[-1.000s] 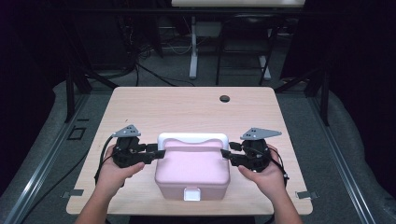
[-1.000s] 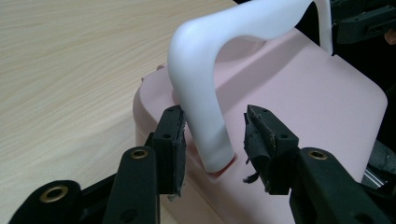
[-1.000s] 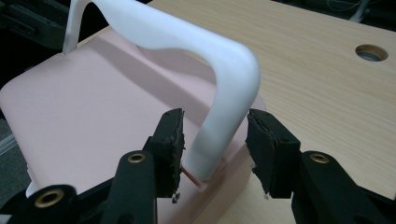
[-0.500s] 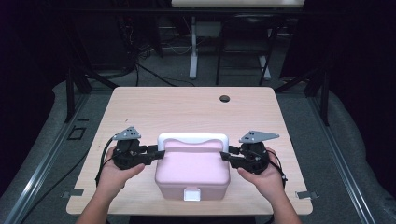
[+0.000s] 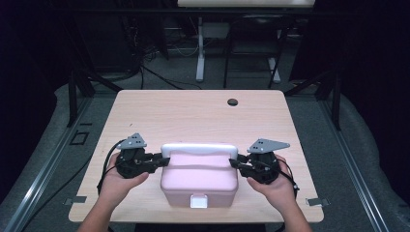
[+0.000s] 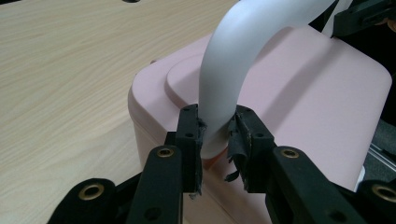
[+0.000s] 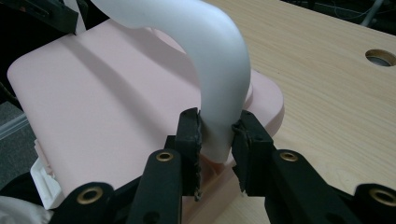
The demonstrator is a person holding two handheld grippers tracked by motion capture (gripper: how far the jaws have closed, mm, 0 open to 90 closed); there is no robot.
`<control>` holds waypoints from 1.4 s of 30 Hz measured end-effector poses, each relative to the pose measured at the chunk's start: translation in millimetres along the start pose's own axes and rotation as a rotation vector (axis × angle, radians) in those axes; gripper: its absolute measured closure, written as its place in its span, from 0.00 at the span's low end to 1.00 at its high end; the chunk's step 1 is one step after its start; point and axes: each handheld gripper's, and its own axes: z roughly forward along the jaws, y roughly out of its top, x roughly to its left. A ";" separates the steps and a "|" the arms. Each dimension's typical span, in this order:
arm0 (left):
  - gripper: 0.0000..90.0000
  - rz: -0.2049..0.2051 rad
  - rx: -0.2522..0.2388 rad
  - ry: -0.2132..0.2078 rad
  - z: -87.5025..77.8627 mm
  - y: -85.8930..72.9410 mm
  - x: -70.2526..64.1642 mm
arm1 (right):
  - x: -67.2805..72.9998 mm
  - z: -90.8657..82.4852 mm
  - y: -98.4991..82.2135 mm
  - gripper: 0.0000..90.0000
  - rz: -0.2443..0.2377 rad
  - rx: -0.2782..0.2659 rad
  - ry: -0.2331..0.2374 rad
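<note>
Both tongs are engaged on the white handle (image 5: 199,148) of a pink box (image 5: 199,180). Left gripper (image 5: 162,160), seen from above at nine o'clock of the box, points toward three o'clock; its jaws have just been closing, and its own camera shows the pads pressed on either side of the handle's (image 6: 243,56) lower end, just above where that end meets the box (image 6: 299,93) lid. One pad there is frayed at its edge. Right gripper (image 5: 234,165), at three o'clock of the box, points toward nine o'clock; its jaws have likewise just been closing, and its own camera shows them pinching the opposite end of the handle (image 7: 210,70) in the same manner, close to the lid (image 7: 93,107).

Box position: on the wooden table (image 5: 193,116), toward the six o'clock edge and roughly centred between the two hands. A white latch (image 5: 199,200) sits on the box's front wall at six o'clock. The handle lies along the twelve o'clock edge of the lid in the high view.

A round dark hole (image 5: 232,102) is set in the table near its twelve o'clock edge, well apart from the box.
</note>
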 end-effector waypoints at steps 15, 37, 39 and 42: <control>0.82 0.008 0.011 0.014 -1.9 0.2 -2.0 | 1.1 0.6 0.2 0.82 0.008 0.007 0.002; 0.82 -0.023 -0.088 0.034 -12.7 2.5 -1.5 | 2.7 -4.0 8.3 0.82 0.032 -0.066 0.010; 0.82 -0.021 -0.091 0.032 -12.5 2.4 -1.1 | 2.1 -4.3 8.5 0.82 0.037 -0.070 0.013; 0.81 -0.024 -0.085 0.026 -12.3 1.9 -0.3 | 1.1 -4.3 8.6 0.82 0.041 -0.070 0.020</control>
